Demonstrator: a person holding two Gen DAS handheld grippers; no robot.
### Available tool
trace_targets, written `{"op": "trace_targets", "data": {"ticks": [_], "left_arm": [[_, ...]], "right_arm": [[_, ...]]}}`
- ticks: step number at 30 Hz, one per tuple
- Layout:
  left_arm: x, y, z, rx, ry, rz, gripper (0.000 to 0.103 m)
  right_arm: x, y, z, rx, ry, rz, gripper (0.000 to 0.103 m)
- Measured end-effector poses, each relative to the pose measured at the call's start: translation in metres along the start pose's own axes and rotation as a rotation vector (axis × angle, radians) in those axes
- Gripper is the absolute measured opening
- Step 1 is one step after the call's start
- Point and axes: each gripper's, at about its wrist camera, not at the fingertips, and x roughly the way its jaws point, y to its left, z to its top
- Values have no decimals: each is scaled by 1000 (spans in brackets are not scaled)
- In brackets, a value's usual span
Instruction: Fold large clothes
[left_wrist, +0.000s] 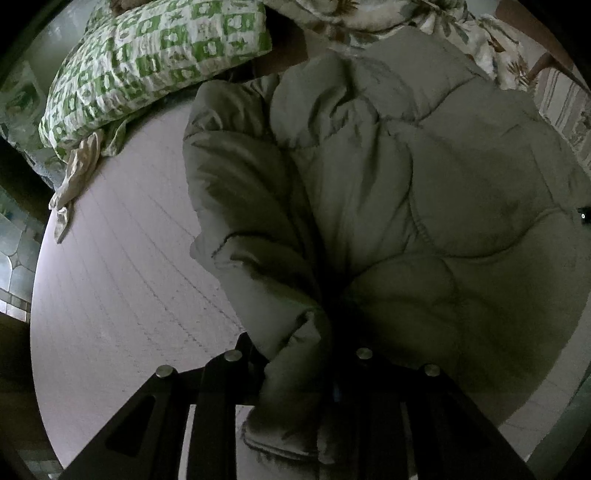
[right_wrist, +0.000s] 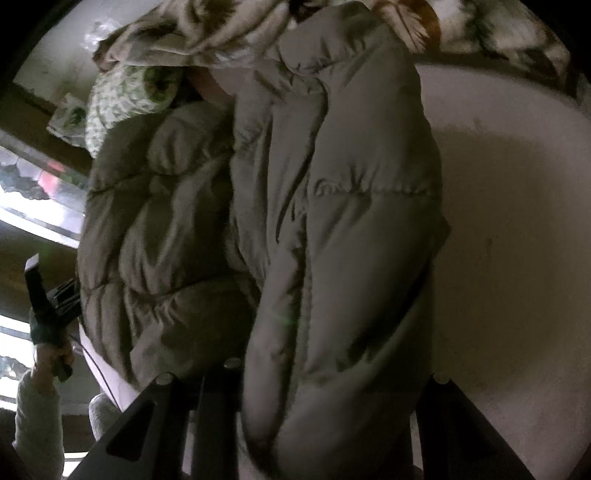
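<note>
Where the puffy grey-beige quilted jacket (left_wrist: 424, 192) lies bunched on the pale quilted bed surface (left_wrist: 122, 266), the left gripper (left_wrist: 299, 373) reaches in low from the jacket's near edge, its dark fingers (left_wrist: 207, 413) closed in on a rolled fold of the padded fabric that bulges out between them. In the right wrist view, the right gripper (right_wrist: 325, 398) comes at the jacket from the near side too, and a thick padded sleeve or side panel fills the space between its fingers (right_wrist: 210, 417); they appear clamped on it, though the far finger is mostly hidden behind the cloth. Left of the jacket in that same view, the person's left hand (right_wrist: 51, 350) grips the handle of the other tool, wrist bent, a light sleeve covering the forearm. Beyond the jacket's far end sit a green-and-white patterned pillow (left_wrist: 147, 62) and a crumpled floral blanket (left_wrist: 369, 22), the blanket touching the jacket's top edge.
</note>
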Motion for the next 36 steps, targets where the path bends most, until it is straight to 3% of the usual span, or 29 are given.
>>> {"op": "trace_targets", "data": {"ticks": [5,9,11,16,22,27,31,36], "left_arm": [[5,-2,-1,-8,-7,10,30],[4,5,0,-36,-23,12,40],[2,9,-2,-61,-32,11,47],[-8,14,-5,-94,-61,63,68],[-30,10,-13,-115,-73,62,71],[-59,2,-30,-117,-102,52,72],[-71,-17,-43,-64,-126,81,73],[-58,-34,-57,-38,-109,105,75]], "right_arm": [[18,-11,17,41,3,9,41],[22,-12,34,50,-6,-2,49],[25,-11,36,63,-14,-5,63],[25,-17,46,116,-44,-14,79],[10,13,44,109,-120,-42,100],[-24,49,41,57,-205,-166,100],[-55,59,1,-15,-251,-266,100],[-62,57,-45,-61,-225,-296,101]]}}
